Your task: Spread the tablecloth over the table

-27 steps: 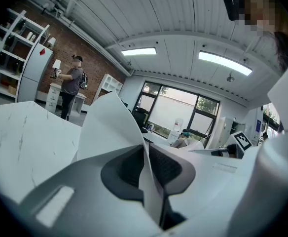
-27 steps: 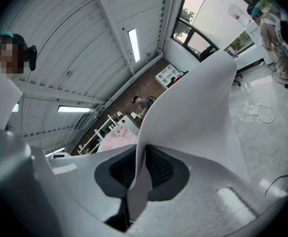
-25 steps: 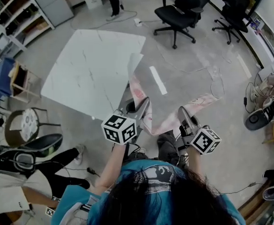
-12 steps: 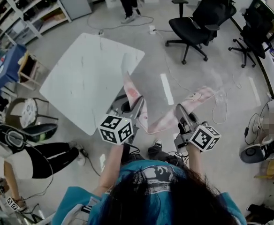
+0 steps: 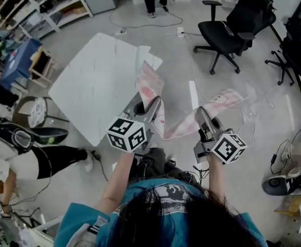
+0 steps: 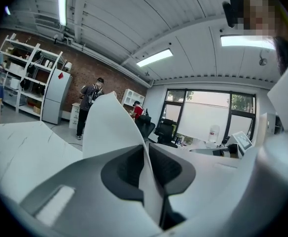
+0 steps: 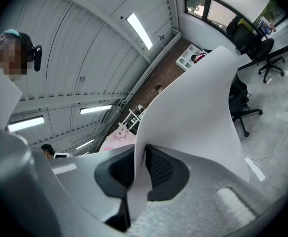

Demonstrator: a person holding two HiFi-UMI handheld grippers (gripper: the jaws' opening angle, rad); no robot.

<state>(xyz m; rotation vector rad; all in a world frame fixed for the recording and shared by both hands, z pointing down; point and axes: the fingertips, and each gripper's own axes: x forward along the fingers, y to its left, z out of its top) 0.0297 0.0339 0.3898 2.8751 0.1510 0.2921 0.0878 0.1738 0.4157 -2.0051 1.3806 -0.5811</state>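
Fig.: L claw (image 5: pixel 154 106) & R claw (image 5: pixel 201 116) each pinch tablecloth (image 5: pixel 149 84) edge, aloft beside counter (image 5: pixel 91 86); counter mostly bare, spreading not yet done.

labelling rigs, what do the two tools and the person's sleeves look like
Left tool and right tool: grey bodies tapering to two jaws with dark textured pads. Each carries a white cube with black square markers. No cables show. The shirt is teal, short-sleeved.

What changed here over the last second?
The tablecloth has been carried toward the white table, and its left end now rears up over the table's right edge. The left gripper and right gripper stay clamped on the cloth, and none of it lies flat yet.
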